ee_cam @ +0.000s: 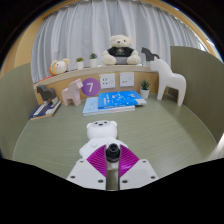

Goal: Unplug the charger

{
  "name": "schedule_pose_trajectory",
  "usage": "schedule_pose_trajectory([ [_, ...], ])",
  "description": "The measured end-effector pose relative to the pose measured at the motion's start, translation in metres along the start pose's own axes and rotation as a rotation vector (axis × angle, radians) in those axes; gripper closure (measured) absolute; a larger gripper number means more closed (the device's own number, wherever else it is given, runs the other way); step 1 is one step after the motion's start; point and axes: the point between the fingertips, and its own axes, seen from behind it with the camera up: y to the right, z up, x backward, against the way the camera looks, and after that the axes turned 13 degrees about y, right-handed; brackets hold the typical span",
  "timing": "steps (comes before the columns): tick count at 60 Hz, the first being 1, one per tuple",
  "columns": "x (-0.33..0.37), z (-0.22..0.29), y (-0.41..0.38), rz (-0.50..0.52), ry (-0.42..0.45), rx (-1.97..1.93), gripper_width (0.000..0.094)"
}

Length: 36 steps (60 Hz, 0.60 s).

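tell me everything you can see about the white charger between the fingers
The charger is a small white block with rounded edges, plastic by its look, with a slightly wider top part. It stands upright on the green-grey table, just ahead of the gripper, seated at the far ends of the two white fingers, whose purple pads lie behind it. The fingers look closed against its lower part. No cable or socket can be made out.

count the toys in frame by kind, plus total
Teddy bears: 3 — one on the shelf, a smaller one further along it, a white one just ahead of the tool
Toy horses: 2 — black, white
Total: 5
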Motion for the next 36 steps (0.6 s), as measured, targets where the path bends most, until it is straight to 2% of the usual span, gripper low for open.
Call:
schedule_pose_trajectory([
  [8, -0.001, -0.001, 0.0, -0.012, -0.023, 0.0, 0.0845],
  [14, 0.001, -0.001, 0.003, 0.013, -0.097, -0.009, 0.0861],
  [16, 0.006, 0.021, 0.004, 0.02, -0.113, 0.014, 0.0862],
  [23, 0.028, 0.202, 0.041, -0.028, 0.242, 0.098, 0.0862],
  [26, 0.031, 0.238, 0.068, -0.049, 0.318, 0.088, 0.0862],
  [28, 0.025, 0.257, 0.09, -0.049, 0.32, 0.093, 0.086],
  [31, 0.012, 0.238, 0.116, -0.064, 0.284, 0.079, 0.086],
  [36, -0.012, 0.184, 0.152, -0.07, 0.176, 0.067, 0.0844],
])
